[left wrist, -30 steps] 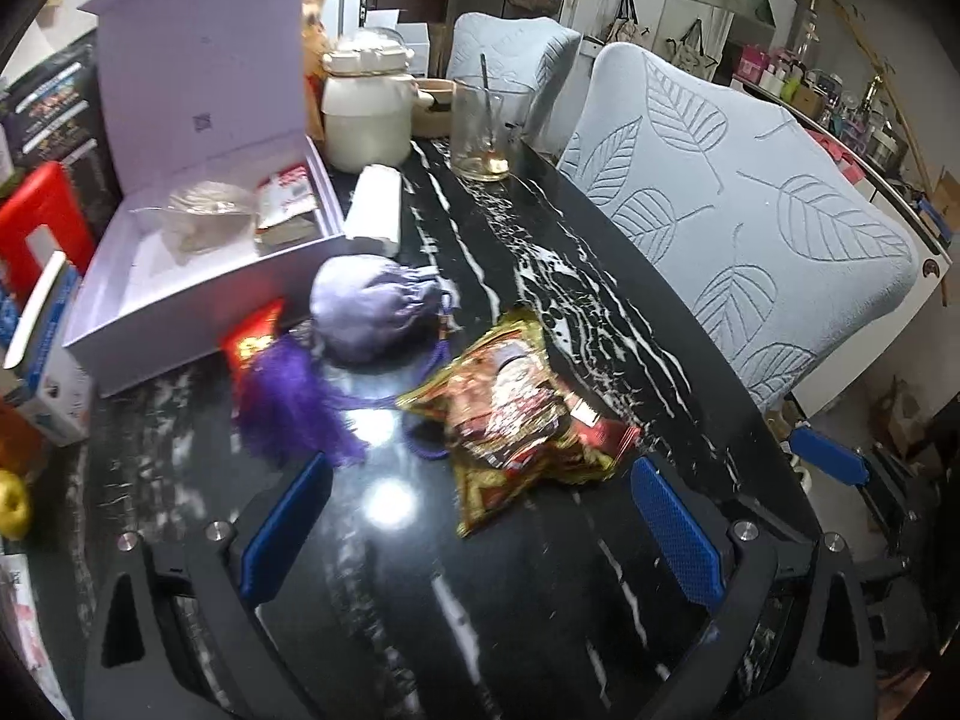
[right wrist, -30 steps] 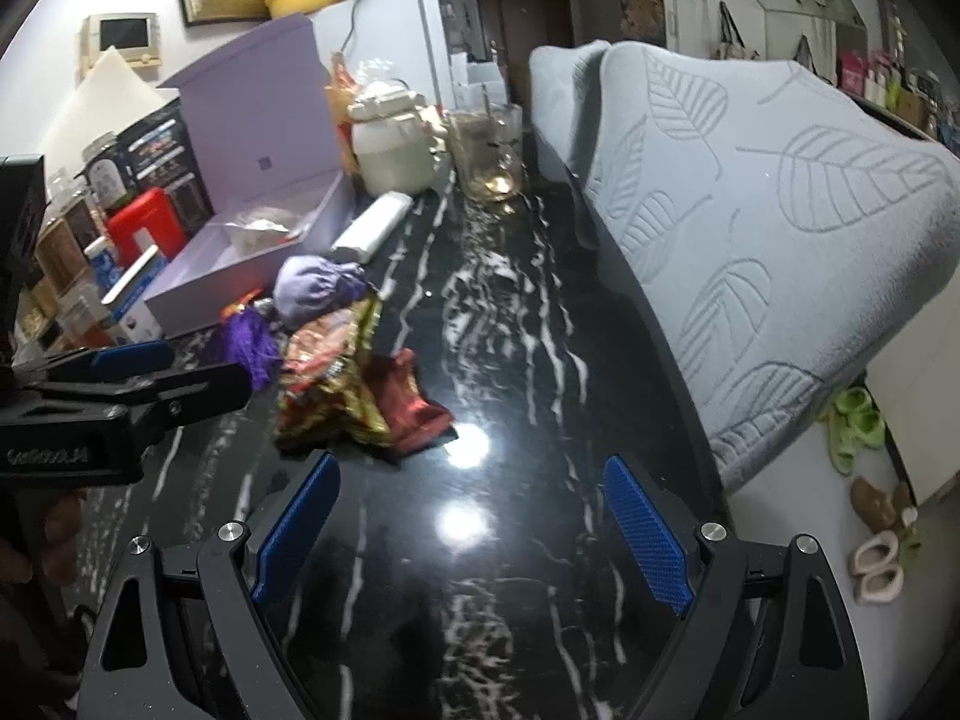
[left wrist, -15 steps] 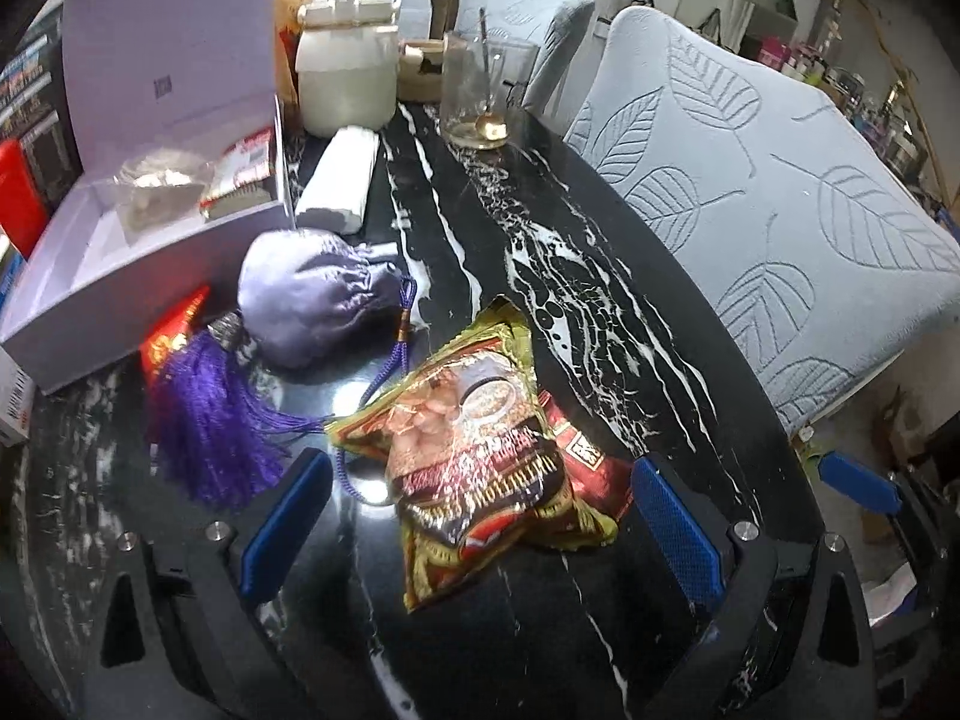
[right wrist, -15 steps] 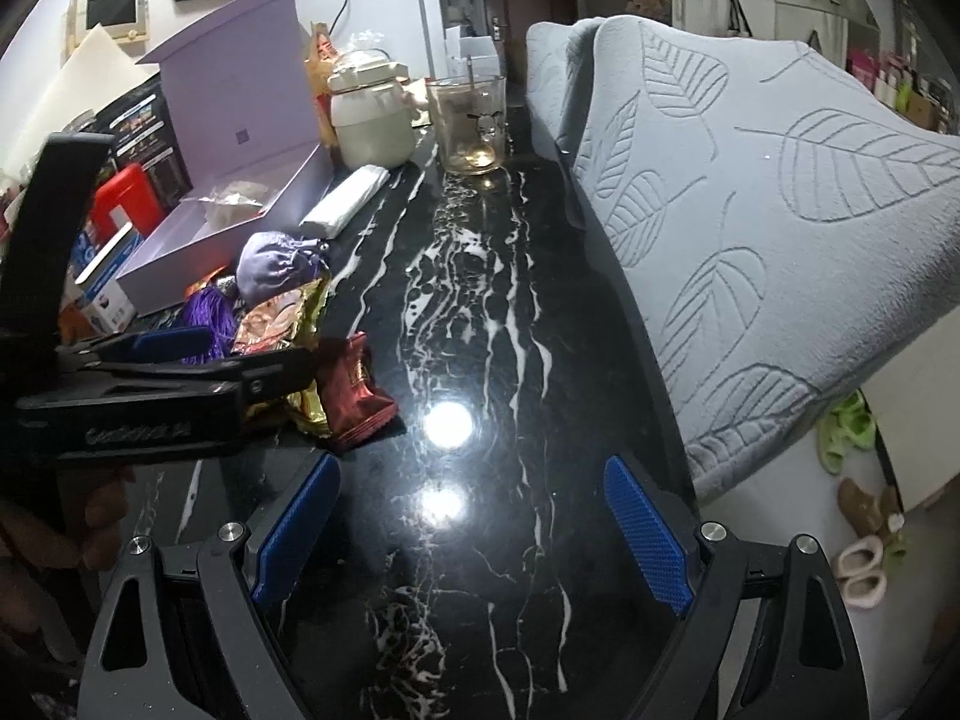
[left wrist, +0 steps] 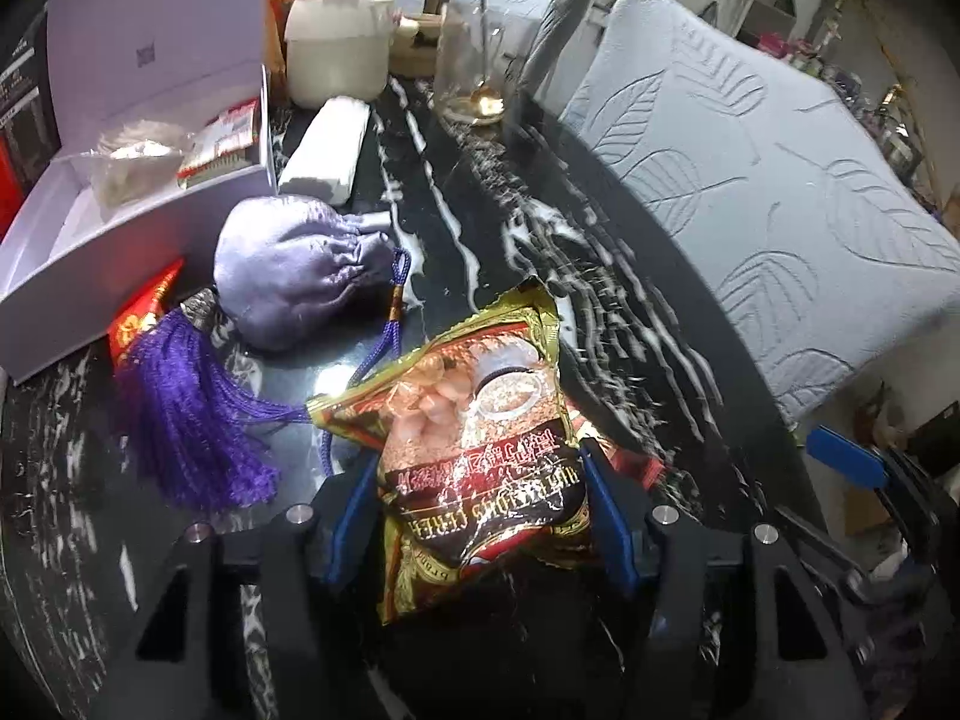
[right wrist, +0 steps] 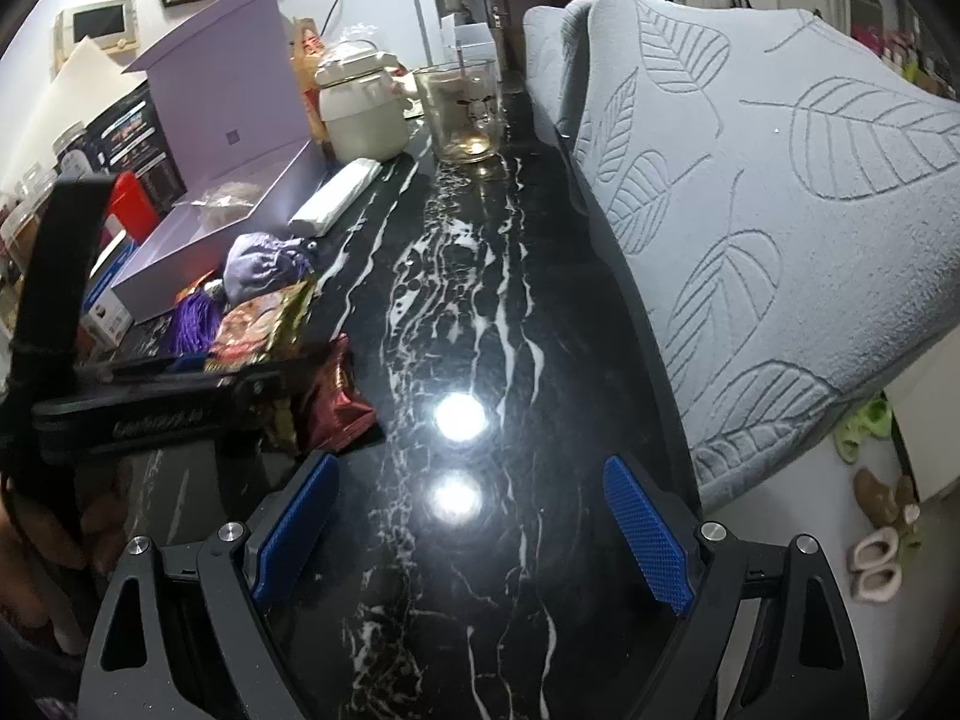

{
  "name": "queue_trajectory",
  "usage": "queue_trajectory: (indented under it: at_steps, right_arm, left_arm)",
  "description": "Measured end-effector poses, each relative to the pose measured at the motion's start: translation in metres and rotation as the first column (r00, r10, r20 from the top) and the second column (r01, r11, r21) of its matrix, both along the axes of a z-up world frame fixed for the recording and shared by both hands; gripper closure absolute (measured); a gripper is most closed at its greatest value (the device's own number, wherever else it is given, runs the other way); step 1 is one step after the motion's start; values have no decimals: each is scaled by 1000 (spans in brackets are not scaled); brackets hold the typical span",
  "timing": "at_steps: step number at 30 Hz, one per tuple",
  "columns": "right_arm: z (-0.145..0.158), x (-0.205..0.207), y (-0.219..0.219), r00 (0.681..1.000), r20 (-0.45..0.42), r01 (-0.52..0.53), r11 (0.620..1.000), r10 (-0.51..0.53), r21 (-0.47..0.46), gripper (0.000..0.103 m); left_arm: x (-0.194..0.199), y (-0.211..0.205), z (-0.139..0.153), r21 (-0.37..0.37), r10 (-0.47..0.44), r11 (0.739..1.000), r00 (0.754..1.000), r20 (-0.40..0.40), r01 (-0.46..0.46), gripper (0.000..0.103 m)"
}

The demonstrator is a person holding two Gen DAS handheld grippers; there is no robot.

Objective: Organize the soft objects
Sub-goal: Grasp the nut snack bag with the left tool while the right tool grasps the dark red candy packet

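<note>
Left gripper point(left wrist: 474, 516): its blue-padded fingers point(left wrist: 606, 516) are clasping the near part of a crinkled gold-and-red foil snack packet point(left wrist: 480, 420), one pad pressing each side of the packet; the packet is lying on the black white-veined marble tabletop point(left wrist: 600, 312) and extending forward past the fingertips; a smaller dark-red foil sachet point(left wrist: 636, 468) is peeking out just right of the right finger, touching the packet's edge.

Ahead and to the left of this gripper: a lilac satin drawstring pouch point(left wrist: 294, 276) is resting on the tabletop; its dark-purple cord is trailing to a purple thread tassel point(left wrist: 192, 414) lying just left of the left finger; a red foil packet point(left wrist: 144, 312) is showing beyond the tassel, against an open lavender cardboard gift box point(left wrist: 132, 228); the box is holding a clear plastic bag and a red-and-white sachet.

Further ahead: a white folded cloth roll point(left wrist: 327, 150) is lying beside the box; a cream lidded ceramic jar point(left wrist: 336, 42) and a clear glass mug point(left wrist: 474, 72) are standing behind it; grey leaf-embossed chair backs point(left wrist: 768, 180) are rising to the right.

Right gripper point(right wrist: 468, 528): its fingers are spread wide, gripping nothing, hovering over bare tabletop; the left gripper and packet are lying to its forward left.
</note>
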State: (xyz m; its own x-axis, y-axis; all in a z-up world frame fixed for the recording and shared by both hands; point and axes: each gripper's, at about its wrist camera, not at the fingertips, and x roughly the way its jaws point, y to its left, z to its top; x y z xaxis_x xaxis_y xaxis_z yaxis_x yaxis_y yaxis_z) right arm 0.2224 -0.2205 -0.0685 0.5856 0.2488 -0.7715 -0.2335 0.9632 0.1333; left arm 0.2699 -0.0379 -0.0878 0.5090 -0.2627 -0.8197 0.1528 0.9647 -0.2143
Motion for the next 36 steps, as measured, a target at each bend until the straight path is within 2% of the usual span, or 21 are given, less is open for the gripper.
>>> queue_trajectory:
  at_steps: [2, 6, 12, 17, 23, 29, 31, 33, 34, 36]
  right_arm:
    - [1, 2, 2, 1000, 3, -7, 1000, 7, 0, 12]
    - [-2, 6, 11, 999, 5, -47, 999, 47, -8, 12]
    - [-7, 16, 33, 992, -10, -123, 992, 123, 6, 12]
    - [-13, 28, 53, 988, -26, -152, 988, 152, -3, 12]
    - [-19, 32, 80, 980, -27, -200, 975, 198, -96, 19]
    - [-29, 33, 93, 979, -47, -205, 968, 200, -144, 23]
    - [-29, 32, 96, 979, -36, -202, 965, 199, -168, 31]
    - [-27, 29, 98, 978, -23, -208, 965, 207, -162, 54]
    - [-26, 28, 99, 978, -23, -210, 965, 209, -159, 60]
    - [-25, 27, 101, 977, -27, -211, 965, 209, -155, 67]
  left_arm:
    - [-8, 2, 8, 4, -15, 1000, 1000, 20, 15, 41]
    - [-23, 14, 14, 14, -4, 1000, 1000, 11, 4, 41]
    - [-46, 43, 18, 27, 56, 998, 998, 11, -57, 41]
    - [-65, 68, 12, 39, 106, 994, 994, -23, -106, 41]
    - [-78, 90, 3, 42, 166, 986, 984, -58, -164, 41]
    - [-84, 109, -4, 44, 192, 981, 979, -73, -189, 41]
    - [-84, 111, -6, 43, 194, 981, 978, -78, -191, 41]
    - [-84, 115, -9, 23, 198, 980, 975, -96, -197, 41]
    - [-84, 118, -10, 5, 201, 980, 975, -98, -201, 41]
    - [-84, 119, -10, 0, 197, 980, 976, -96, -198, 41]
